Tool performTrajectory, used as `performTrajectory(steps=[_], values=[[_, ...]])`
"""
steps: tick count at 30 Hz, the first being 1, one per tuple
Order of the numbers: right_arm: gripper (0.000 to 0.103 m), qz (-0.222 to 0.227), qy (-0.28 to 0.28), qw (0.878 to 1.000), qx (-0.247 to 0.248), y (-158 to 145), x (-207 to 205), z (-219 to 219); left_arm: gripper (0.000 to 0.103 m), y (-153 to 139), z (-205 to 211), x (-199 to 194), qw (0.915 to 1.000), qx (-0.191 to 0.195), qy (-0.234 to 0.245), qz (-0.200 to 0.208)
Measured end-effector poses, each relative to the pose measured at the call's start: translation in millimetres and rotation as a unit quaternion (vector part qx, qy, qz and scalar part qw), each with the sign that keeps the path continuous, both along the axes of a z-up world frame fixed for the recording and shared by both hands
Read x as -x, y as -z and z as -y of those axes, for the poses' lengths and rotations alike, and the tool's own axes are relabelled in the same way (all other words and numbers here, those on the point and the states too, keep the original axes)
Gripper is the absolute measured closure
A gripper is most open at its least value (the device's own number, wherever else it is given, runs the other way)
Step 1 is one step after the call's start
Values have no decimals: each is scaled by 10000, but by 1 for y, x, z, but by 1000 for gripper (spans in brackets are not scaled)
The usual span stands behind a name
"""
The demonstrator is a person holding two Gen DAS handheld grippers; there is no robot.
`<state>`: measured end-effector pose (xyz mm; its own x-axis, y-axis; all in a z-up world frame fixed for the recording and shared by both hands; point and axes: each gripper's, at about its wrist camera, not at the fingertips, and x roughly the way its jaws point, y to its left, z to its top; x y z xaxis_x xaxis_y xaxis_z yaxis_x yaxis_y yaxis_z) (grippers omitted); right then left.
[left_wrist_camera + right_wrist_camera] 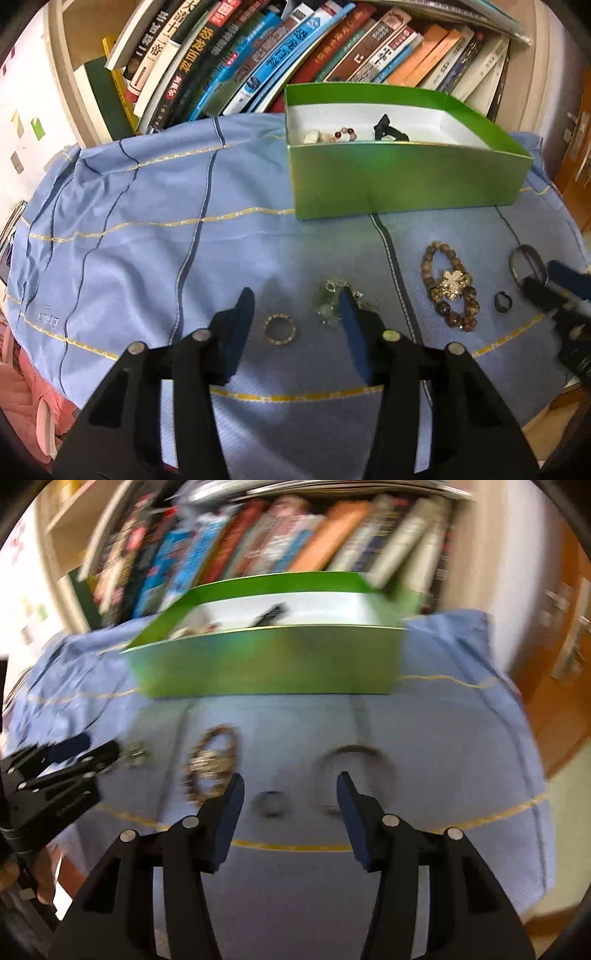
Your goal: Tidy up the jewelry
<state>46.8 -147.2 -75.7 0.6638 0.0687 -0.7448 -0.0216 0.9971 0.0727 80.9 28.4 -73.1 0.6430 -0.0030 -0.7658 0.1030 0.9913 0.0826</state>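
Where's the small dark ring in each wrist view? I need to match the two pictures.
Left wrist: small dark ring far right, between the brown bead bracelet and the right gripper.
Right wrist: blurred, low centre, between the open fingers.
Shared landmark: green box.

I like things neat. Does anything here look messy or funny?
Mostly tidy. The blue cloth is wrinkled at its far left corner, and the books behind the green box lean sideways instead of standing straight.
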Motion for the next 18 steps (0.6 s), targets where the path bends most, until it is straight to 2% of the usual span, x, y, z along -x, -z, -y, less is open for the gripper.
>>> performTrajectory(steps=[3,7,11,13,18], values=[[52,-76,-219,9997,-21,2,-7,-17,51,0,0,3,10000,52,56,-25],[68,-316,-236,9992,74,13,-20,-29,51,4,3,2,9998,156,110,-93],[84,-377,-374,9986,-62,20,-26,-33,48,5,5,1,9996,212,149,-107],[89,-434,-349,9984,-39,23,-29,-34,47,5,6,1,9996,225,156,-109],[92,-379,-280,9988,-141,17,-24,-23,46,6,6,0,9996,219,143,-136]])
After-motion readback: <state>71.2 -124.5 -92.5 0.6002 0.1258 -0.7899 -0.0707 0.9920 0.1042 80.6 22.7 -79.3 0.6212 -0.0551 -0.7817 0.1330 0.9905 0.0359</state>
